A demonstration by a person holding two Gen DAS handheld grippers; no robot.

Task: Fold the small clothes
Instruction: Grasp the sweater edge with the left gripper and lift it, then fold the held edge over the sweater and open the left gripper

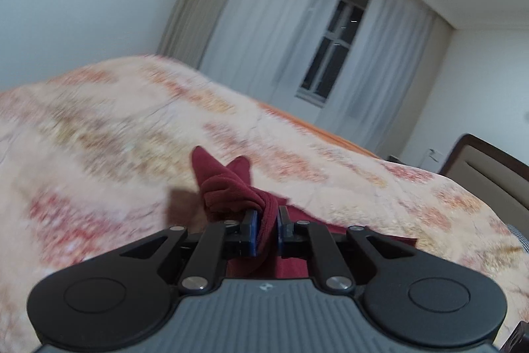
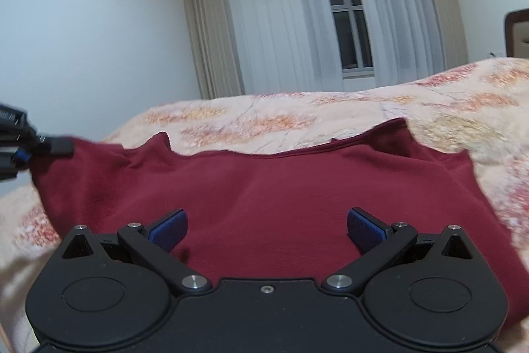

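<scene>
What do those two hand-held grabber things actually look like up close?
Both look alike. The left gripper has matte black linkage arms with silver pivot pins, two round black discs at its sides, and a ribbed grey body bearing a small pale logo. Its fingers carry flat blue pads. The right gripper has the same black links, silver pins and discs, with textured blue pads and a centre screw. No cables or sleeves show.

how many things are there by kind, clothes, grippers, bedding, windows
Clothes: 1, the dark red cotton garment
Grippers: 2, left gripper clamped on the cloth, right gripper open
Bedding: 1, the peach floral bedspread
Windows: 1, the curtained window
Total: 5
</scene>
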